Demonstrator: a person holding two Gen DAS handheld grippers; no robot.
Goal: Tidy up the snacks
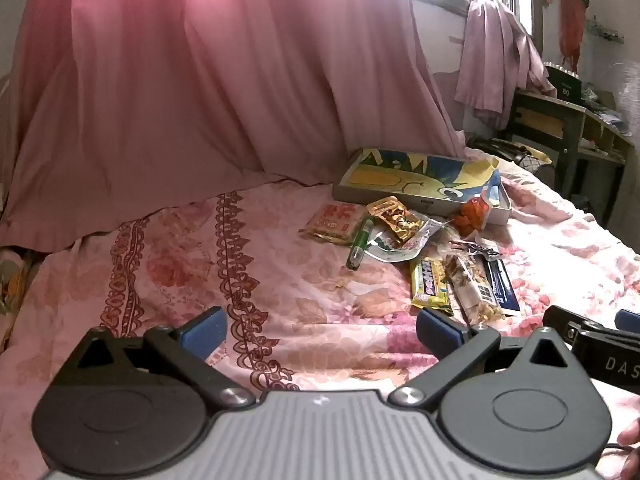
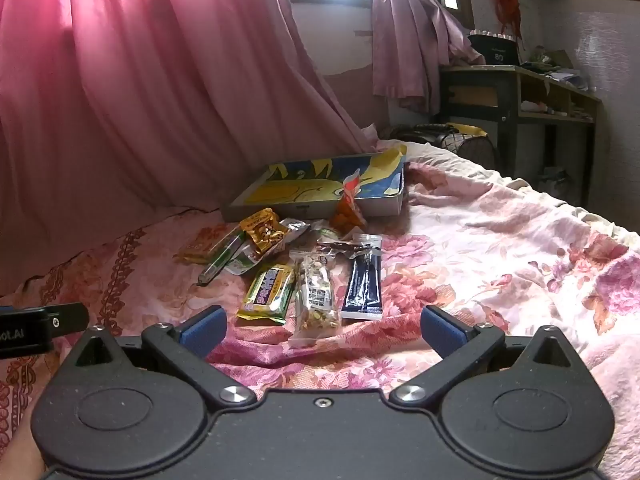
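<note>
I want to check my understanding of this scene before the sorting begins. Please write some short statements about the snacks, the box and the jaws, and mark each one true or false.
1. The jaws of both the left gripper and the right gripper stand wide open with nothing between them. True.
2. The snacks lie on a bare wooden table. False: they lie on a pink floral bedspread.
3. The shallow box with the yellow and blue picture lies behind the pile of snacks. True.
4. The dark blue sachet is already inside the box. False: it lies on the bedspread, in front of the box.
5. The yellow bar lies beside the clear nut packet. True.
</note>
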